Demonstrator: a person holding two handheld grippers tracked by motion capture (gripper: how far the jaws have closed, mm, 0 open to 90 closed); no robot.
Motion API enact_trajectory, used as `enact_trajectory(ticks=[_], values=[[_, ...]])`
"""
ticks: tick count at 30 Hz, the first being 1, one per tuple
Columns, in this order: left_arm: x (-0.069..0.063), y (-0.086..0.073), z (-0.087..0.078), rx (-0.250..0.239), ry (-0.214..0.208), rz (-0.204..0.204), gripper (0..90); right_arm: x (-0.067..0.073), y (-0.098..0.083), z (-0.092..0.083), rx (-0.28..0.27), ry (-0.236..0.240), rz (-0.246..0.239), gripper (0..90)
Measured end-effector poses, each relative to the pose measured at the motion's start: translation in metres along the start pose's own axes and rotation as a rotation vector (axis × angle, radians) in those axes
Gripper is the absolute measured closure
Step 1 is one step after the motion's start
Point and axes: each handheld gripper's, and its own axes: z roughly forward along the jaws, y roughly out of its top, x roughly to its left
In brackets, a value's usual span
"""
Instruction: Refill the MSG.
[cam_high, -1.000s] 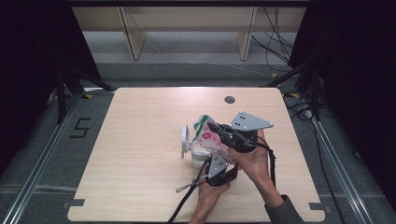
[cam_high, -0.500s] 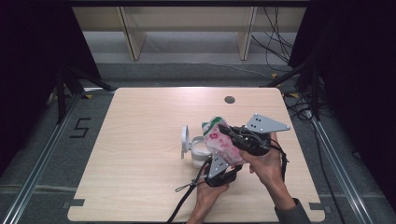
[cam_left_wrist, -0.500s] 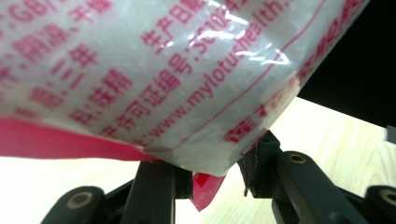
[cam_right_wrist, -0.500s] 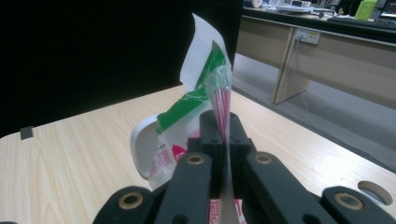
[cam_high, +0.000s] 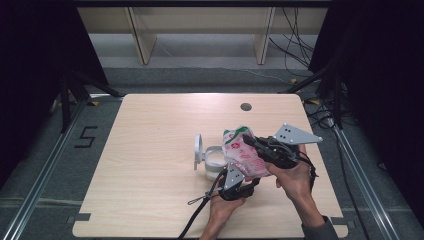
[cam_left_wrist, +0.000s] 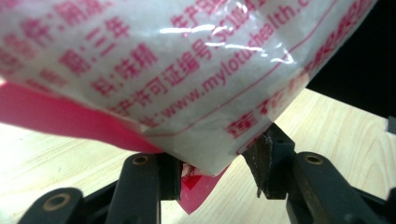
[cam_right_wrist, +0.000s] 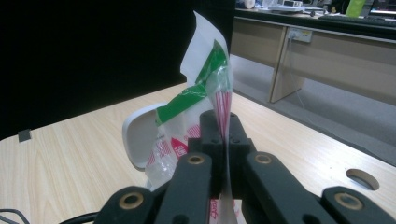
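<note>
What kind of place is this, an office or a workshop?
Probably a recording lab or studio: black curtains flank the pale wooden table, metal floor rails run beside it, and loose cables lie behind. Office desks stand beyond.

White bag (cam_high: 243, 156) with pink-red print and green band; white container (cam_high: 210, 158); pale wood table (cam_high: 150, 165).

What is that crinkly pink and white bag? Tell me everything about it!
The bag is shiny clear plastic with red print, a green stripe near its top and white powder inside. It is held above the table beside a white container. The right gripper pinches its top edge shut. The left gripper has just been opening; the bag's bottom corner sits between its jaws.
</note>
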Motion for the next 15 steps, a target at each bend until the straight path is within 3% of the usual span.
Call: enact_trajectory(ticks=[1,2,5,7,8,9,10,14,15], values=[[0.0,0.0,-0.001,0.002,0.008,-0.004,57.4,0.0,-0.001,-0.001,-0.001,0.009,0.021,90.0],[-0.001,0.001,-0.001,0.007,0.018,-0.01,55.6,-0.002,-0.001,-0.003,-0.002,0.013,0.011,90.0],[-0.002,0.001,-0.001,0.024,0.039,0.003,51.7,-0.003,-0.002,-0.008,-0.005,-0.009,0.02,90.0],[0.001,0.0,0.0,0.023,0.018,-0.016,50.1,-0.006,-0.005,-0.009,0.0,0.003,0.04,90.0],[0.0,0.0,-0.001,0.025,0.035,-0.022,47.1,-0.006,-0.007,-0.01,0.007,0.0,0.061,90.0],[0.0,0.0,0.0,0.029,0.027,-0.032,44.6,-0.009,-0.009,-0.008,0.0,0.008,0.051,90.0],[-0.001,0.0,0.0,0.04,0.031,-0.035,42.7,-0.009,-0.01,-0.009,0.013,0.0,0.076,90.0],[-0.001,0.0,0.0,0.054,0.052,-0.057,38.1,-0.016,-0.017,-0.006,0.003,-0.006,0.078,90.0],[-0.001,-0.001,0.001,0.052,0.04,-0.066,37.1,-0.016,-0.019,-0.007,-0.003,0.008,0.111,90.0]])
